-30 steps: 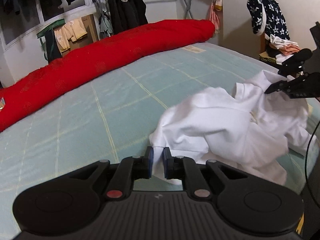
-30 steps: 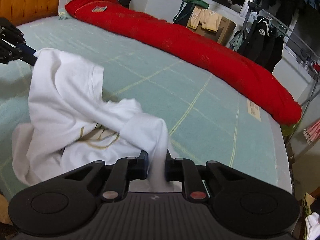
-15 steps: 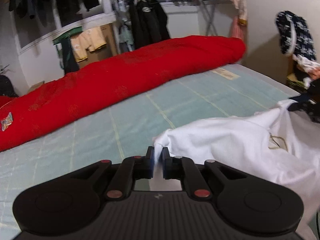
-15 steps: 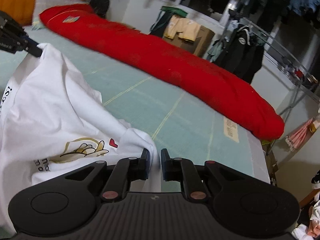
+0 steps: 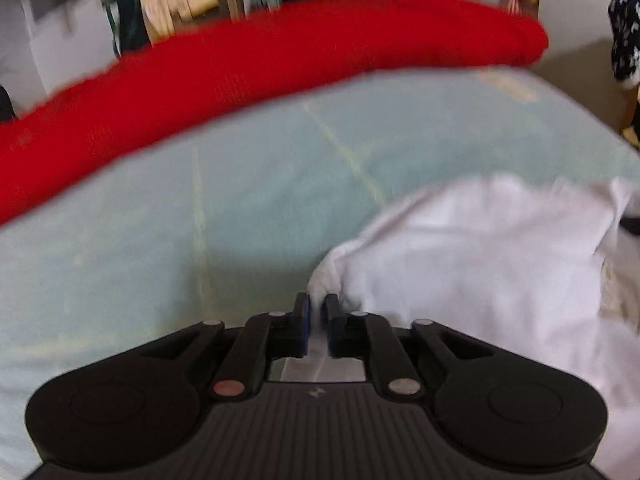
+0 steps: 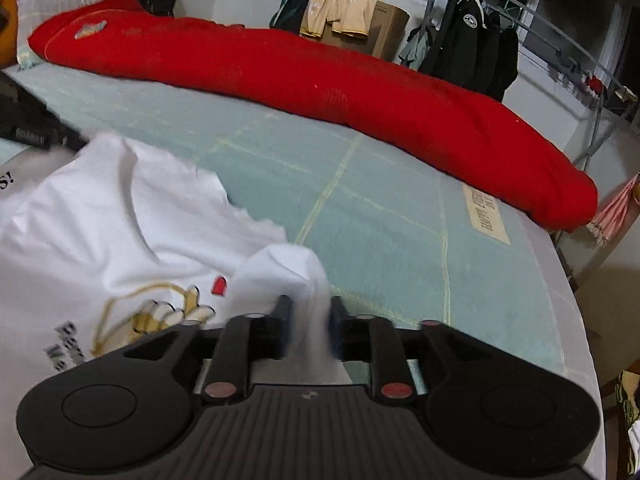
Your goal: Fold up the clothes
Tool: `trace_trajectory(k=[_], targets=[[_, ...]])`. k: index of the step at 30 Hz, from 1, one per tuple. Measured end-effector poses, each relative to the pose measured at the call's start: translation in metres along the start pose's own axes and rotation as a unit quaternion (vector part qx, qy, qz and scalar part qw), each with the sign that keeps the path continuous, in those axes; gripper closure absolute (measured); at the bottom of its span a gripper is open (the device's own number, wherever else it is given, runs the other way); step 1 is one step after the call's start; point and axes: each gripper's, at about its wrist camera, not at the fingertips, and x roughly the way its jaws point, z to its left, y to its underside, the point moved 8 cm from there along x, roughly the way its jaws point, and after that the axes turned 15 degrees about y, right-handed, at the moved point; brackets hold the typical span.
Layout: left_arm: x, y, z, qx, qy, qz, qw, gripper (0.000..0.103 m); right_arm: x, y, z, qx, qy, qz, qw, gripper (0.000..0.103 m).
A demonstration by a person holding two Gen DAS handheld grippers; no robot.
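A white T-shirt with a printed front lies spread over the pale green mattress. My left gripper holds a bunched corner of it between narrow jaws that are starting to open. The pads still touch the cloth. My right gripper has its jaws opening wide, and a blurred fold of the shirt hangs loose between them. In the right wrist view, the left gripper shows as a dark shape at the shirt's far left corner.
A long red rolled quilt runs along the far side of the mattress. Behind it stand a cardboard box draped with clothes and a rack of dark jackets. The bed's edge drops off at the right.
Both grippers swept across the bed and sank, pulling the shirt out flatter between them. The right jaws have parted from the fold; the left ones have widened only slightly.
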Motion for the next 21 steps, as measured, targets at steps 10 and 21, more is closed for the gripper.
trace_trajectory(k=[10, 21], targets=[[-0.076, 0.015, -0.014, -0.009, 0.022, -0.019, 0.9995, 0.075, -0.084, -0.011, -0.029, 0.059, -0.034, -0.035, 0.997, 0.023], [-0.171, 0.123, -0.079, -0.047, 0.113, -0.028, 0.9921, 0.059, -0.200, 0.059, 0.022, 0.073, -0.108, -0.032, 0.991, 0.014]])
